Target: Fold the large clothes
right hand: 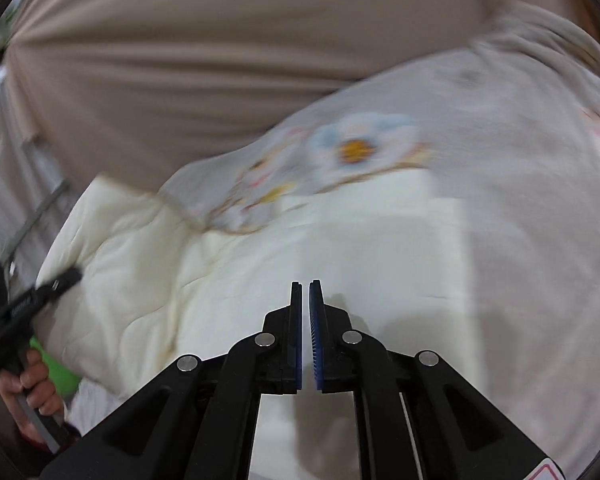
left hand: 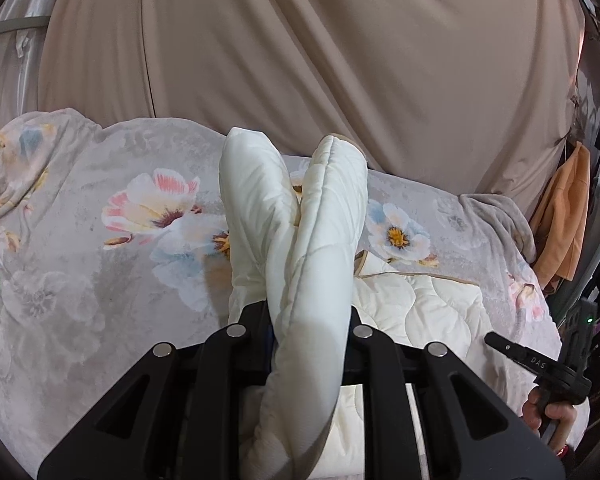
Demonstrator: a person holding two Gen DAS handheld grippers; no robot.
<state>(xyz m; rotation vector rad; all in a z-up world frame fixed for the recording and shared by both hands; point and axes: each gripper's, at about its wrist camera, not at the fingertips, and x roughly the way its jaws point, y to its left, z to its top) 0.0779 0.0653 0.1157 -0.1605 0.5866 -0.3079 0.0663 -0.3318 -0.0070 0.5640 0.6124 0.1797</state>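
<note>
Between the left tongs [left hand: 308,320], frame centre, a bunched fold of cream quilt [left hand: 300,216] is clamped and sticks upward. Right tongs [right hand: 305,300] nearly closed, holding nothing, hovering over quilt spread on floral bed [left hand: 60,280].

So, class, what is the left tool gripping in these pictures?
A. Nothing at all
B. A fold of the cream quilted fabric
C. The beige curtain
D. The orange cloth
B: in the left wrist view, a bunched fold of the cream quilted fabric rises from between the fingers of the left tool.
</note>
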